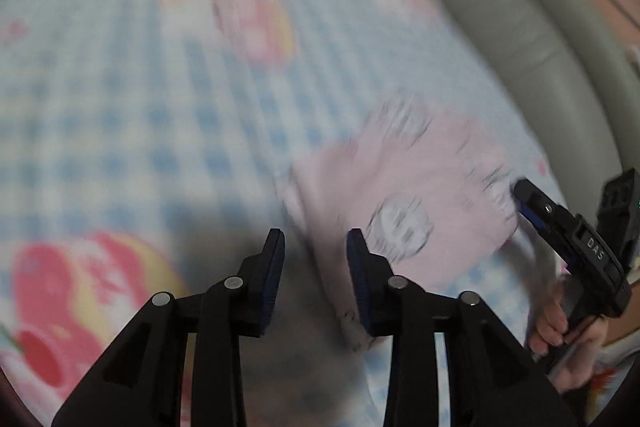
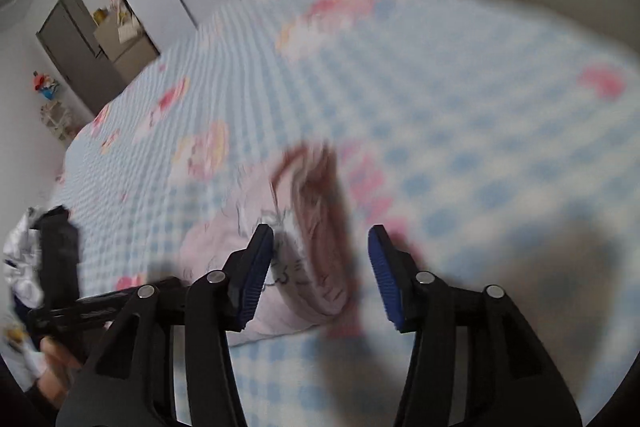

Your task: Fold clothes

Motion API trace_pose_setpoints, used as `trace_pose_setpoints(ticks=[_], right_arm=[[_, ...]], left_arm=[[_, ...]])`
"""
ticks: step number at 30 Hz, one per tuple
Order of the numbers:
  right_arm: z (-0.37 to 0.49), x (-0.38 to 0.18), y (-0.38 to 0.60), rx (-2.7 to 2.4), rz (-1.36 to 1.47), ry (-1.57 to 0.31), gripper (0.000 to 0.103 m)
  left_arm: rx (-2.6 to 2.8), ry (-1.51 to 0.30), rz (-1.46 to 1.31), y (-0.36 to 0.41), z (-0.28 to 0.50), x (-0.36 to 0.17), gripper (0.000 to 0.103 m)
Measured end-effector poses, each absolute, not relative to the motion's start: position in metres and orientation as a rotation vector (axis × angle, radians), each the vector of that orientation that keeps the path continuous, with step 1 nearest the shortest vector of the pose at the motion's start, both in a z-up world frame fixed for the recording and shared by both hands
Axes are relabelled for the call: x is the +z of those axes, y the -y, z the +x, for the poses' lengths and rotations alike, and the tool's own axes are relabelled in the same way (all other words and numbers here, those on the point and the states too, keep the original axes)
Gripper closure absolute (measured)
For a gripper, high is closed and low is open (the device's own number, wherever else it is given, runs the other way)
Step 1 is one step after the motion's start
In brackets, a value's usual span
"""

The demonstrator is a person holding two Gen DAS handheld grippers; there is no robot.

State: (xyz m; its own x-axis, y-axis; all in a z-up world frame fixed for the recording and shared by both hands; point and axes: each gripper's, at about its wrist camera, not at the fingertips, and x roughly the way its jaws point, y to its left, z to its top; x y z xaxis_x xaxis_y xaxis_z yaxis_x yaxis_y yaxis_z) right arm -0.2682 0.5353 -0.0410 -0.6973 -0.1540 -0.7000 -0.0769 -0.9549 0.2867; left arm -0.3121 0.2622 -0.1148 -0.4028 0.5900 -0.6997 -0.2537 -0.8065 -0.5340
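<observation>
A small pale pink garment with grey cartoon prints (image 1: 416, 195) lies bunched on the blue-and-white checked bedsheet (image 1: 120, 107). My left gripper (image 1: 316, 247) is open and empty, just above the garment's near left edge. The right gripper also shows in the left wrist view (image 1: 524, 199), at the garment's right edge. In the right wrist view the garment (image 2: 288, 259) lies folded over between and below the fingers of my right gripper (image 2: 322, 247), which is open. Both views are blurred by motion.
The sheet (image 2: 440, 87) carries pink and yellow cartoon prints. A grey padded headboard (image 1: 520, 27) curves along the bed's far right. A white wall, a grey door (image 2: 76, 43) and a small shelf (image 2: 56, 119) stand beyond the bed's left side.
</observation>
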Motion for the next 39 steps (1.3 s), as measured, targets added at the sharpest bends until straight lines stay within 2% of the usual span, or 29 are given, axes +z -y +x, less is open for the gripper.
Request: trace_pose_setpoints(ticks=[3,6,8,9,10,13,15,16,17,20,25,30,32,39], right_arm=[[-0.264,-0.031,-0.512,-2.754,1.172,0.416,0.052],[-0.278,-0.054,-0.483,-2.739,1.375,0.159,0.051],[-0.276,-0.074,-0.495,-2.712,1.529,0.191,0.054],[-0.270,-0.073,-0.504,-2.705,1.526,0.276,0.054],[-0.263,-0.065,-0.507,-2.728,1.504,0.296,0.054],[-0.251,-0.033,-0.488,-2.803,1.425,0.177,0.052],[-0.249,-0.012,-0.467,-2.815,1.381,0.146,0.045],[-0.247,-0.002,-0.455,-2.826,1.355,0.138,0.033],[-0.244,0.006,-0.443,-2.841,1.330,0.115,0.023],[-0.233,0.023,-0.398,-2.867,1.264,0.035,0.019],[-0.215,0.027,-0.329,-2.808,1.276,0.066,0.017],[-0.191,0.031,-0.265,-2.763,1.247,0.034,0.012],[-0.185,0.034,-0.246,-2.745,1.239,0.048,0.007],[-0.140,0.052,-0.197,-2.757,1.199,-0.022,0.001]], left_arm=[[2.185,0.405,-1.260,-0.285,-0.309,-0.111,0.071],[2.180,0.233,-1.422,-0.312,-0.322,-0.131,0.071],[2.167,0.254,-1.504,-0.301,-0.326,-0.139,0.076],[2.179,0.274,-1.501,-0.292,-0.324,-0.134,0.076],[2.192,0.287,-1.480,-0.282,-0.322,-0.126,0.075],[2.280,0.242,-1.403,-0.257,-0.311,-0.090,0.066],[2.361,0.211,-1.332,-0.238,-0.301,-0.061,0.053],[2.402,0.199,-1.294,-0.229,-0.296,-0.047,0.044],[2.440,0.189,-1.270,-0.217,-0.292,-0.035,0.042],[2.551,0.167,-1.242,-0.177,-0.278,-0.007,0.039],[2.678,0.146,-1.205,-0.103,-0.240,0.027,0.035],[2.773,0.131,-1.206,-0.035,-0.201,0.037,0.030],[2.806,0.140,-1.207,-0.017,-0.189,0.039,0.025],[2.890,0.114,-1.213,0.021,-0.141,0.042,0.023]])
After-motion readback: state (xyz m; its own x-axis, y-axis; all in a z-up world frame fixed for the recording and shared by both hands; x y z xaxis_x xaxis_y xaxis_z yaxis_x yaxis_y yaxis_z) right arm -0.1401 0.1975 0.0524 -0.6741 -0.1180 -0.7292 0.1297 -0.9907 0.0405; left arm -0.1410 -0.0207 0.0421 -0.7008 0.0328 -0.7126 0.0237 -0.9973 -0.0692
